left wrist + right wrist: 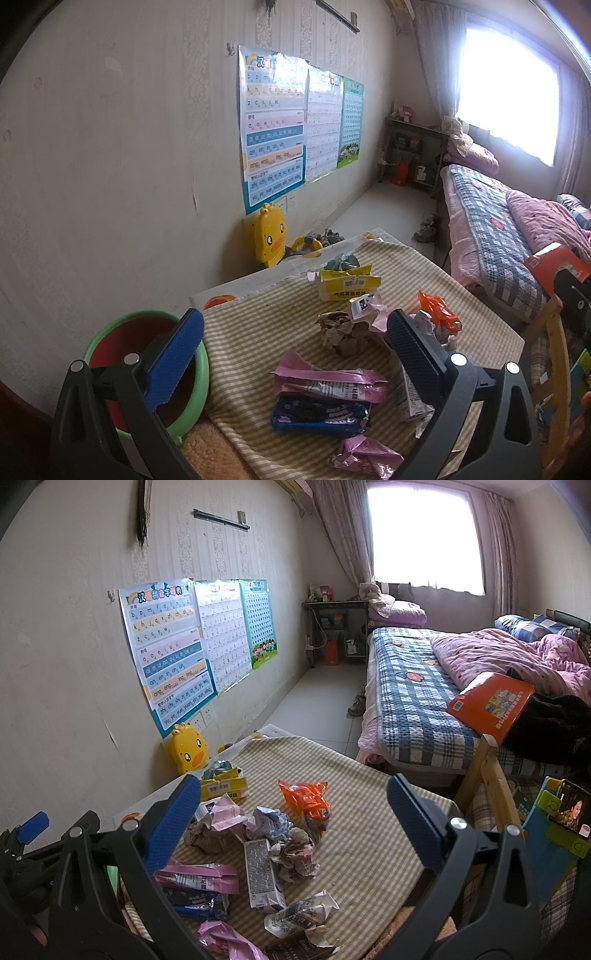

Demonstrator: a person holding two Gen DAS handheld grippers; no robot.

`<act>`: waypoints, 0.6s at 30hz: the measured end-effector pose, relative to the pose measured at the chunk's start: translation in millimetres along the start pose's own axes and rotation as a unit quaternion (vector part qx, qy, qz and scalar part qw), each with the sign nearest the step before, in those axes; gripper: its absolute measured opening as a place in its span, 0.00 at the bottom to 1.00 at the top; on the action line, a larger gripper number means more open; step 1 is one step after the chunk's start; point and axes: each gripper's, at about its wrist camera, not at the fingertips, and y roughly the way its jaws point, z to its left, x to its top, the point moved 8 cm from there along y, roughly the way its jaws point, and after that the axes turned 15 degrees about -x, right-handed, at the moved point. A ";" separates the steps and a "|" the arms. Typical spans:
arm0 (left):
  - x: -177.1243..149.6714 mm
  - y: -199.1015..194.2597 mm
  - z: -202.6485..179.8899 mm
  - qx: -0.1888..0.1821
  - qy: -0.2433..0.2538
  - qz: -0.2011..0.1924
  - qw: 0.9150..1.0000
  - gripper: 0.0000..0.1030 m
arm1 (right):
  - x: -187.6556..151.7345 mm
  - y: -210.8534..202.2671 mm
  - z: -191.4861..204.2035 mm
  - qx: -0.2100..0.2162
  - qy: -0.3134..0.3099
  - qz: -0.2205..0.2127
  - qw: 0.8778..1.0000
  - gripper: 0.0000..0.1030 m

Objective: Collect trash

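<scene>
Trash lies on a striped cloth-covered table (258, 325): a pink wrapper (328, 384), a blue wrapper (317, 415), crumpled brown paper (343, 332), a yellow box (347, 286), an orange wrapper (437, 312) and a crushed white carton (260, 875). A green bin with a red inside (147, 354) stands at the table's left. My left gripper (295, 350) is open and empty above the pink and blue wrappers. My right gripper (291, 823) is open and empty above the crumpled paper (295, 853) and carton.
A yellow duck toy (267, 236) stands by the wall behind the table. A bed (424, 686) with an orange book (491, 705) lies to the right, behind a wooden chair frame (487, 786). A phone on a stand (570, 808) is at far right.
</scene>
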 end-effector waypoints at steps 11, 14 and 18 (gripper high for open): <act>1.5 -3.9 22.9 -0.002 -0.035 -0.017 0.999 0.92 | -2.7 7.6 -0.5 -0.004 -0.004 0.013 1.000 0.97; -16.2 13.3 25.1 -0.008 -0.009 0.038 0.999 0.92 | -7.6 13.5 -1.8 -0.004 -0.008 0.024 1.000 0.97; -55.8 38.4 33.3 -0.022 -0.031 0.111 0.993 0.92 | -17.1 23.0 -7.0 -0.010 -0.012 0.041 0.999 0.97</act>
